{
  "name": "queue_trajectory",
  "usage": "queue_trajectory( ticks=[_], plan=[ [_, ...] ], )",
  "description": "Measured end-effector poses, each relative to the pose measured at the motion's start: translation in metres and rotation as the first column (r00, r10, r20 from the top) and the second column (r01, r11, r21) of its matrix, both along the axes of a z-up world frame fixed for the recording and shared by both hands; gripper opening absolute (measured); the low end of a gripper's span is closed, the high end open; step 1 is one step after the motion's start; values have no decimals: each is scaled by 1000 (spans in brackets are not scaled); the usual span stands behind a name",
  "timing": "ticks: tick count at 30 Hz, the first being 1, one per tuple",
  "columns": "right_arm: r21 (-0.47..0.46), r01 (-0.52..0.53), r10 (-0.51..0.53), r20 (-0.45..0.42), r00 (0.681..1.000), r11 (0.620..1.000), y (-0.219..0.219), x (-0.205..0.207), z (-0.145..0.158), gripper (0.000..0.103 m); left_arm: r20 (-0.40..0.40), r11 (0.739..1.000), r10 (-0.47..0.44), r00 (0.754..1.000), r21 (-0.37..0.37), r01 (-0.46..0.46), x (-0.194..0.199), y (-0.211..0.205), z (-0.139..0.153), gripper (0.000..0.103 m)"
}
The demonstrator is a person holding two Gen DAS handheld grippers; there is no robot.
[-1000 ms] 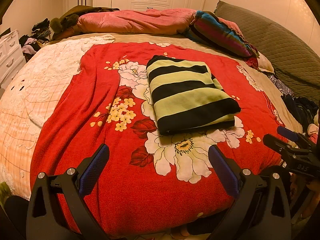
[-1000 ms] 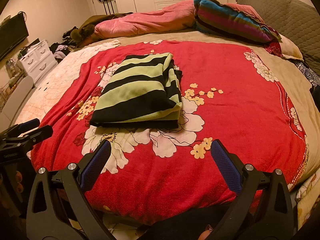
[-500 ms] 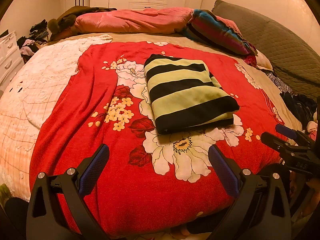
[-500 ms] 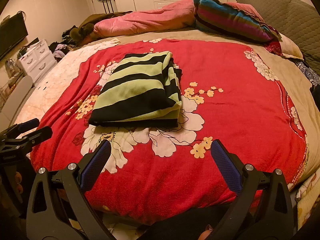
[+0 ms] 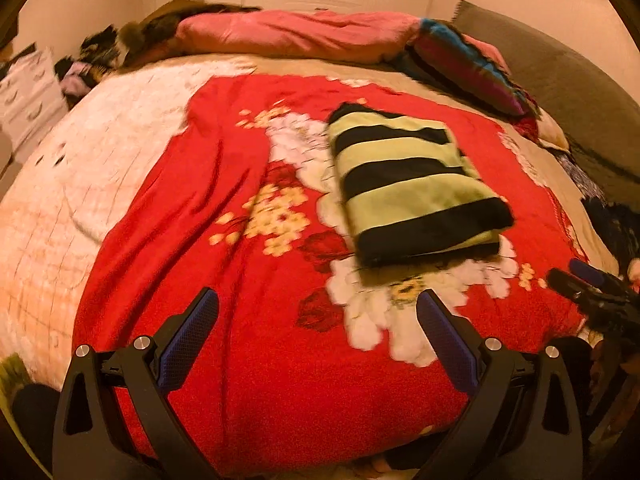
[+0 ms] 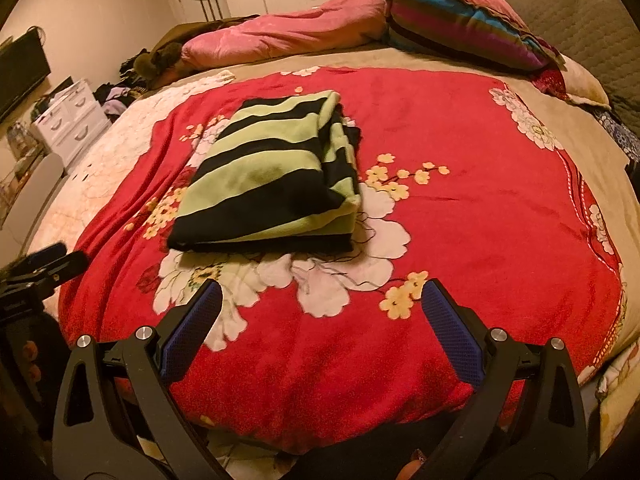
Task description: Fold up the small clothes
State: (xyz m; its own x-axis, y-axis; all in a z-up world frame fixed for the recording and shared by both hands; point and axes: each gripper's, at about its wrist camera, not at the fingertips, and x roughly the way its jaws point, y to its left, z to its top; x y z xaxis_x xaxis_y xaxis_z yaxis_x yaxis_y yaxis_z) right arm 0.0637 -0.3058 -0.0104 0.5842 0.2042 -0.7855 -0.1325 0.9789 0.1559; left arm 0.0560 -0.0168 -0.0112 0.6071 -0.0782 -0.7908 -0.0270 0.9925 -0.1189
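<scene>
A folded garment with green and black stripes [image 5: 412, 184] lies on the red flowered blanket [image 5: 224, 240] on the bed; it also shows in the right wrist view [image 6: 272, 180]. My left gripper [image 5: 318, 304] is open and empty, held back near the bed's front edge, left of and nearer than the garment. My right gripper [image 6: 320, 294] is open and empty, in front of the garment and apart from it. Each gripper shows at the edge of the other's view: the right gripper [image 5: 584, 284] and the left gripper [image 6: 44, 264].
Pink bedding [image 6: 288, 32] and a striped pillow [image 6: 464, 28] lie at the far side of the bed. A grey padded headboard [image 5: 568, 76] is at the right. White drawers [image 6: 68, 120] and piled clothes stand left of the bed.
The left wrist view has swung to the left and is blurred, so the garment now sits further right in it. The right gripper has barely moved. Both stay open.
</scene>
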Motion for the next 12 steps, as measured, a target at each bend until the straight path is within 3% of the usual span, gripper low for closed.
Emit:
queue_trajectory(
  ticks=[3, 6, 9, 11, 12],
  plan=[
    [25, 36, -36, -14, 999, 999, -19, 15, -4, 94, -3, 999, 50, 999, 21, -50, 7, 33, -4, 99],
    [21, 92, -92, -14, 996, 995, -47, 38, -6, 94, -38, 983, 181, 983, -7, -182, 32, 99, -11, 99],
    [31, 230, -230, -16, 973, 973, -109, 76, -15, 94, -74, 927, 374, 924, 42, -372, 62, 184, -22, 99],
    [21, 327, -327, -32, 945, 945, -151, 97, -24, 94, -60, 856, 510, 858, 131, -499, 88, 249, -31, 99],
    [18, 405, -404, -33, 914, 914, -187, 113, -30, 94, -63, 826, 554, 830, 170, -538, 98, 272, -35, 99]
  ],
)
